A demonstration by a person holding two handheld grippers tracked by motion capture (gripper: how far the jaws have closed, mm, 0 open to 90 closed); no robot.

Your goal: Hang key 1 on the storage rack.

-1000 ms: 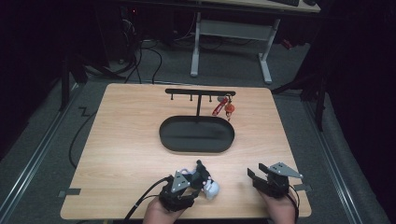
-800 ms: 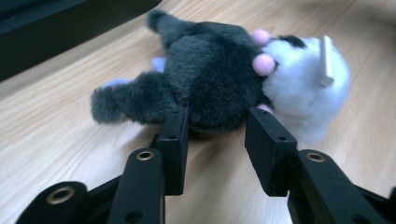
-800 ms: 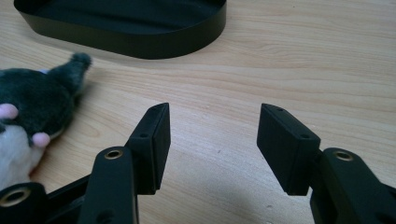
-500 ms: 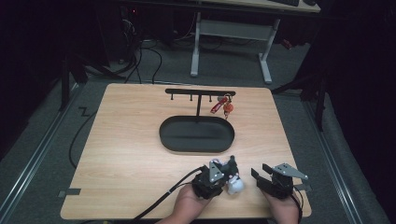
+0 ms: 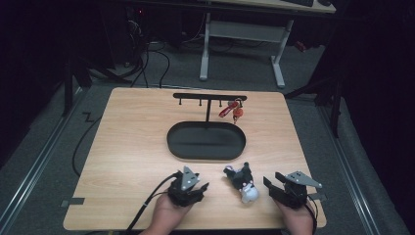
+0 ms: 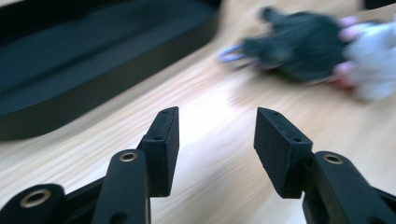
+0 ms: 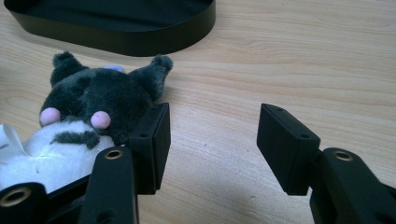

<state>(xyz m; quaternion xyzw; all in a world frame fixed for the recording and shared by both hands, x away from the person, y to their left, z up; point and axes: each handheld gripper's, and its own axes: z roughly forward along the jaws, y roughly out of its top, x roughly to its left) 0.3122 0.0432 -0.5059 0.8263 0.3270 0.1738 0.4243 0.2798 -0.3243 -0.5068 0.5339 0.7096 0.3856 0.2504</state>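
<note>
Left hand-held gripper (image 5: 192, 190) | moved left, jaws opening | plush toy (image 5: 242, 182) released

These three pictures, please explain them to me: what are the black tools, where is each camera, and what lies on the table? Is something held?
A person sits at a light wooden table and holds a hand tool with two black jaws in each hand. The top picture comes from a fixed camera above the table: the left gripper is at the lower left, the right gripper at the lower right. The other two pictures come from small cameras riding on each gripper, looking along its jaws.

On the table stand a black oval tray and a black rack with hooks, where a red keyring charm hangs. Between the grippers lies a small grey and white plush toy.

Nothing is held. Both grippers are open. The left gripper's jaws have just been opening, with nothing between them; the toy lies beside the right gripper's jaw, not between the jaws.
</note>
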